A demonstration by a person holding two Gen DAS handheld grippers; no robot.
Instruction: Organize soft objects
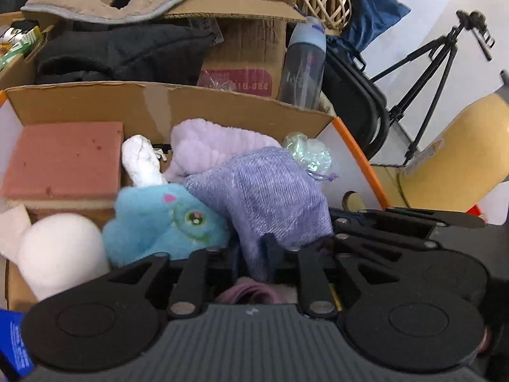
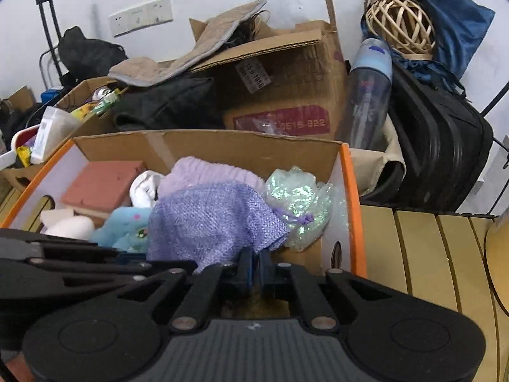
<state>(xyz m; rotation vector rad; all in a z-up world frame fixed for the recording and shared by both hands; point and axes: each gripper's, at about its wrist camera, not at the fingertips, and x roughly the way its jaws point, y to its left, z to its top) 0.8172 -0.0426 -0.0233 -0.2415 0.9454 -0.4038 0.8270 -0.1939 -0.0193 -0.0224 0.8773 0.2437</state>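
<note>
Here both grippers tilt down, side by side, over the cardboard box (image 2: 222,146). The right gripper (image 2: 254,262) fingers are clenched on the woven purple pouch (image 2: 210,219); the left gripper (image 1: 254,254) fingers look slightly released around its hem, beside a fluffy blue plush (image 1: 165,222).

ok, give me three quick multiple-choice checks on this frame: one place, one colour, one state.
1. Where is the blue plush? A) in the box, left of the purple pouch; B) on the floor; C) on a shelf.
2. Colour of the sponge block? A) green; B) pink; C) black.
3. The right gripper, fingers: A) wide open, empty; B) gripping a spoon; C) closed on the pouch's edge.
Key: A, it lies beside the pouch inside the box; B, its top is plainly pink; C, fabric is pinched between them.
</note>
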